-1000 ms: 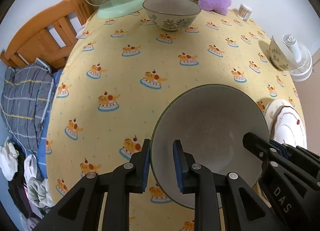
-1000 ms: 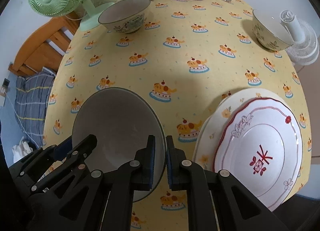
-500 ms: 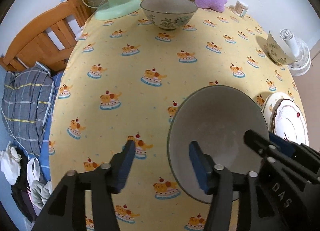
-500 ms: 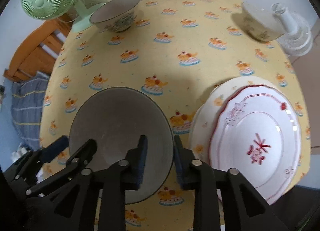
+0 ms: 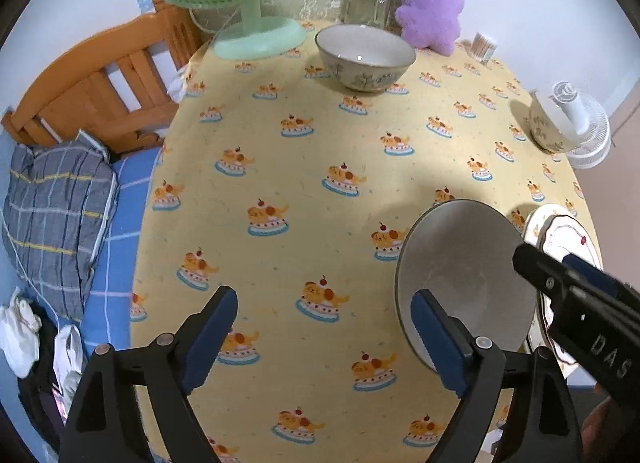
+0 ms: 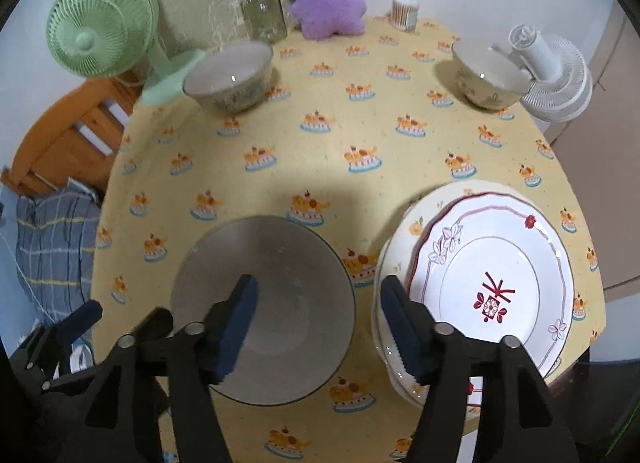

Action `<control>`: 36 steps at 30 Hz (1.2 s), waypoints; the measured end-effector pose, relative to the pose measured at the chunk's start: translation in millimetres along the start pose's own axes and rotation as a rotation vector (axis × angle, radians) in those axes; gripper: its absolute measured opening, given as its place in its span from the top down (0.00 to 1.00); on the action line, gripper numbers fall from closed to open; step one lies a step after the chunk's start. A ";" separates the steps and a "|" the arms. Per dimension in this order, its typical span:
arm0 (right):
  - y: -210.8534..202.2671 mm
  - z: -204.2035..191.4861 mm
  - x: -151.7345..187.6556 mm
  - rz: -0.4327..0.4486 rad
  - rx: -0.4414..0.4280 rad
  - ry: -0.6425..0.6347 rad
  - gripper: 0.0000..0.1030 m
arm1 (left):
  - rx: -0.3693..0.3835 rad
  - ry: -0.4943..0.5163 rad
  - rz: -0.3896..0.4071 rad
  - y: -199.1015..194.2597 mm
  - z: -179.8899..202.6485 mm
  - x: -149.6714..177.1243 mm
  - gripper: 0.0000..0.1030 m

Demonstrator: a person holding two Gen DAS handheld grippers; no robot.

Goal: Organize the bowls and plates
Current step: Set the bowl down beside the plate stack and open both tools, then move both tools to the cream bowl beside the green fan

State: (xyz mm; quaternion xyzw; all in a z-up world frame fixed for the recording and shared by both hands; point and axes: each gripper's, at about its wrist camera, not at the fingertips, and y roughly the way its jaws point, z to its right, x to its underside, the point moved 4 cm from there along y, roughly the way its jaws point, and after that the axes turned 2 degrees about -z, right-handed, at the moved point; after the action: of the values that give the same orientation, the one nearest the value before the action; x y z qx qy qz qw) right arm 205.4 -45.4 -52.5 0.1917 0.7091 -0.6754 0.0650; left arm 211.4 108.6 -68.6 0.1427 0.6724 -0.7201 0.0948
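Both hand-held grippers — left (image 5: 324, 337), right (image 6: 318, 325) — had just been opening and stood wide, pads clear of the grey bowl (image 6: 264, 309), which sat on the tabletop (image 6: 320, 167) at nine o'clock of the plates (image 6: 492, 291).

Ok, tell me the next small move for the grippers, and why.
Probably lift both clear and send one to a floral bowl. The grey bowl sits on the tablecloth beside the plate stack, and the left gripper and right gripper have just been opening, pads off its rim.
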 end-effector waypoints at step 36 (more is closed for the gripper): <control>-20.4 -28.1 -160.2 0.247 -0.108 -0.299 0.11 | -0.152 -0.189 0.253 -28.0 20.4 -130.3 0.05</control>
State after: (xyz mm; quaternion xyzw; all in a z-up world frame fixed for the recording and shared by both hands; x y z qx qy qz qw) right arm 349.8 -47.6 25.0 0.1711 0.6977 -0.6444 0.2623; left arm 323.2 83.2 2.3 0.1502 0.6898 -0.6596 0.2582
